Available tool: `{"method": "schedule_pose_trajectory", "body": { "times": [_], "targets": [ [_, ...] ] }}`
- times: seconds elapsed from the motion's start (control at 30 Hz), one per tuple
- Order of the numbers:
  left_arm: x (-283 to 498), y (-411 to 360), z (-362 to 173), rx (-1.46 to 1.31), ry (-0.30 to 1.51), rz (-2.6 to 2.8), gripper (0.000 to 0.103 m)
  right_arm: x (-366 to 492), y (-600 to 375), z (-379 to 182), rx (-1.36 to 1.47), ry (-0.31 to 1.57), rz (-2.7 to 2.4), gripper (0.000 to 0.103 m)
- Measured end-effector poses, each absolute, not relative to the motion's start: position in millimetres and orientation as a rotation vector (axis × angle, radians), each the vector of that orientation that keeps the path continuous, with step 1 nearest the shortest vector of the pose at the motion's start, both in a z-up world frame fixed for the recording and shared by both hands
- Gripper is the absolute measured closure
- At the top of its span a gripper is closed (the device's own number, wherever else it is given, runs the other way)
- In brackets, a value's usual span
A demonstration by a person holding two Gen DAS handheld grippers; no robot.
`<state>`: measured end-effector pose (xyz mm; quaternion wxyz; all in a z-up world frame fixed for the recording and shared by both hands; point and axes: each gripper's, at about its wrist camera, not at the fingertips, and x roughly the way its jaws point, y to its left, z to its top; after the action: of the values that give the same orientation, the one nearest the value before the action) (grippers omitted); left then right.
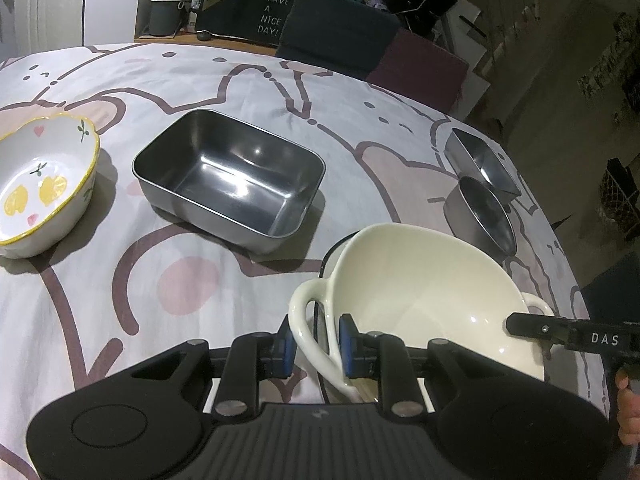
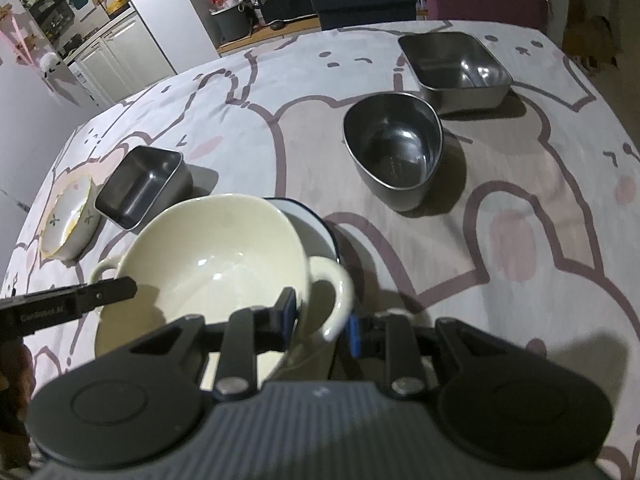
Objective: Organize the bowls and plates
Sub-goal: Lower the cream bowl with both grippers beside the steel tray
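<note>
Printed tablecloth (image 1: pixel 240 80) carries 1 cream two-handled bowl (image 1: pixel 420 292), tilted over a blue-rimmed dish (image 2: pixel 316 216). Left gripper (image 1: pixel 316 346) straddles 1 loop handle, right gripper (image 2: pixel 320 320) the other; jaws narrow, grip cannot be confirmed.

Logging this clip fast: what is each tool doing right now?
Left tool: closed on one handle of the cream bowl.
Right tool: closed on the bowl's other handle.

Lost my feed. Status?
Left gripper and right gripper each clamp a handle of the cream bowl. Bowl tilted over the blue-rimmed dish. Nothing blocking.
</note>
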<state>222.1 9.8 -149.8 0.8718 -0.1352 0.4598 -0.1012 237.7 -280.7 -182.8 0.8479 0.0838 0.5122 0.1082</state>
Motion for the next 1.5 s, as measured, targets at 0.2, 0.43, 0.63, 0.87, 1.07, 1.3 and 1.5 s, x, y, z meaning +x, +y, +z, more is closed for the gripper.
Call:
{"method": "schedule_pose_trajectory", "body": {
  "times": [0.2, 0.43, 0.63, 0.87, 1.07, 1.3, 1.5],
  "targets": [
    [221.6, 8.9, -150.3, -0.275, 0.963, -0.21, 0.08, 237.1, -279.5, -183.7, 0.184, 1.083, 0.221, 0.072],
    [221.2, 7.9, -149.8, -0.267, 0.962, -0.207, 0.08, 235.6, -280.8, -186.5, 0.209, 1.081, 0.206, 0.072],
    [219.5, 7.8, -150.3, -0.268, 0.96, -0.207, 0.08, 227.9, -282.2, -190.8, 0.206, 1.039, 0.214, 0.072],
    [213.1, 4.1, -151.1, -0.251, 0.932, -0.202, 0.08, 217.4, -284.1, -197.6, 0.215, 0.992, 0.216, 0.072],
    [209.6, 5.2, -152.0, -0.26, 0.913, -0.206, 0.081, 209.0, -284.8, -201.1, 0.203, 0.936, 0.233, 0.072],
    [208.7, 6.4, -153.1, -0.271, 0.9, -0.208, 0.081, 203.5, -287.1, -203.9, 0.202, 0.894, 0.247, 0.072],
    [207.7, 7.5, -153.5, -0.28, 0.897, -0.21, 0.081, 195.4, -287.4, -207.8, 0.2, 0.842, 0.244, 0.072]
  ]
}}
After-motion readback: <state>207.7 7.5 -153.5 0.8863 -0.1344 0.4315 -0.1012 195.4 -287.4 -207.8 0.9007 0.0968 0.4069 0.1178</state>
